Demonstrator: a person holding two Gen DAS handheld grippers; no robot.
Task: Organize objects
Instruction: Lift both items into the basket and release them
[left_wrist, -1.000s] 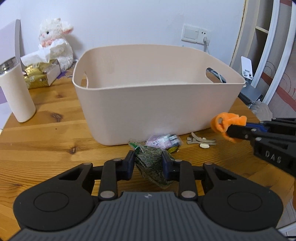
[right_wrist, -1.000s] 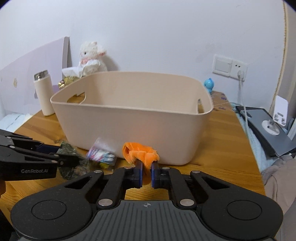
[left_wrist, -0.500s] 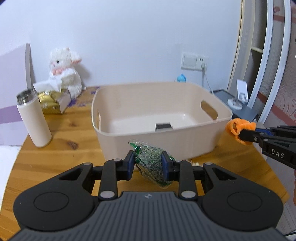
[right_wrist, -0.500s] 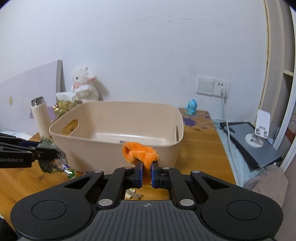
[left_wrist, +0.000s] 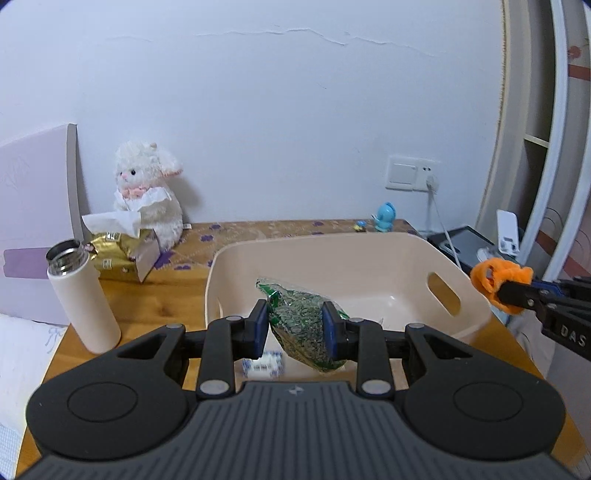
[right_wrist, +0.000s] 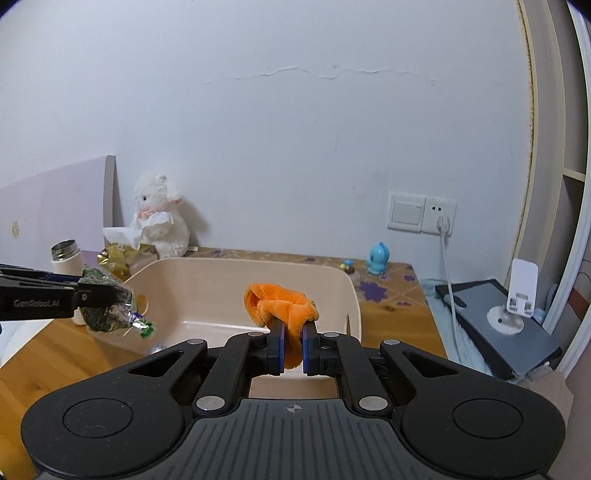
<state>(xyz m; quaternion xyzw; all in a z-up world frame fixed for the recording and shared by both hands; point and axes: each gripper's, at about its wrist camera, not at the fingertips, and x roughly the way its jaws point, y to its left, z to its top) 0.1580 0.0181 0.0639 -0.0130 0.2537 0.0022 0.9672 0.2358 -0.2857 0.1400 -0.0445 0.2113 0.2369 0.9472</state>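
Left gripper (left_wrist: 295, 326) clamps green snack packet (left_wrist: 303, 325), frame centre, above beige bin (left_wrist: 369, 251). Right gripper (right_wrist: 293, 349) pinches orange cloth (right_wrist: 280, 304), lower centre.

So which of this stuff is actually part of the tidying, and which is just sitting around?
Part of the job:
- green packet, held in the left tongs
- orange cloth, held in the right tongs
- beige tub
- small packet beside the tub, probably

Just lying about:
- white flask
- plush lamb
- tissue box
- blue figurine
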